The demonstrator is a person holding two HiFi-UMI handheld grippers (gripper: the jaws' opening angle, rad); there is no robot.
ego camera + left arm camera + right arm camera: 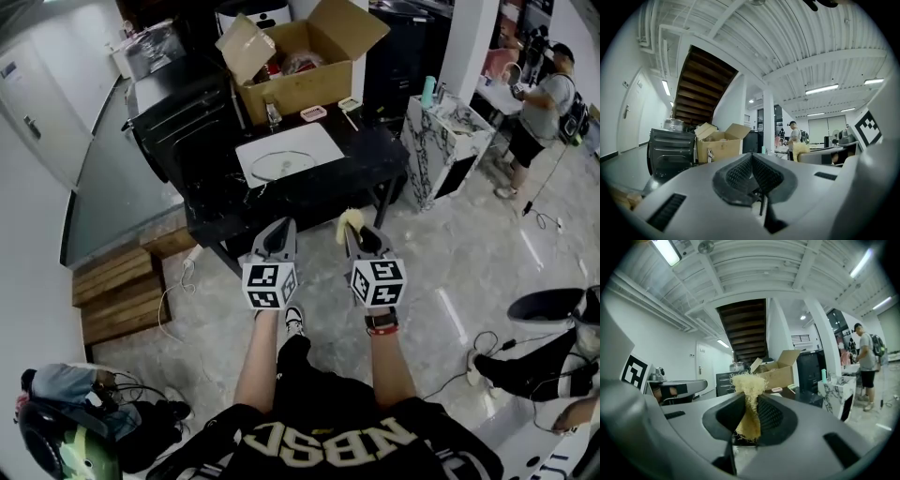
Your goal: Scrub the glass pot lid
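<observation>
**Jaws.**
- The left gripper (pixel 279 228) is closed. Its own view (pixel 751 159) shows the ribbed pads meeting with nothing between them.
- The right gripper (pixel 360 232) is clamped on a pale yellow fibre scrubber (pixel 748 389), whose tuft sticks out past the tips. The head view shows the same tuft (pixel 351 221).

**Position.** The two grippers sit side by side, near each other, over the marble floor (pixel 441 272) and short of the black table (pixel 375 155).

**Task thing.** The glass pot lid (pixel 281 164) lies flat on a white mat (pixel 314 139) on the table. It is ahead of both pairs of jaws, more in line with the left pair, and well apart from either.

**Surroundings.**
- Beyond the lid, an open cardboard box (pixel 300 80) stands at the table's far side. A small bottle (pixel 273 114) and a pink item (pixel 313 113) sit just in front of it.
- Left of the left jaws, a black slatted crate (pixel 178 127) stands hard against the table. Wooden steps (pixel 117 291) lie nearer, on the floor.
- Right of the right jaws, a marble-patterned stand (pixel 448 150) sits just beside the table's end with a teal bottle (pixel 427 91) on top. A person (pixel 544 103) stands beyond it.

**Room to move.** The table's near edge lies straight ahead of the jaws, with bare floor between them. The floor is wider to the right and tighter to the left, by the crate and steps.

**Views.**
- Only the head view shows the lid and mat.
- The left gripper view looks level and shows the box (pixel 719 143), the crate (pixel 670 150), the underside of a staircase (pixel 703 89), and the right gripper's marker cube (pixel 867 126) at its right edge.
- The right gripper view shows the box (pixel 780 371), the stand (pixel 839 392) and the person (pixel 865 364) past the scrubber tuft.
</observation>
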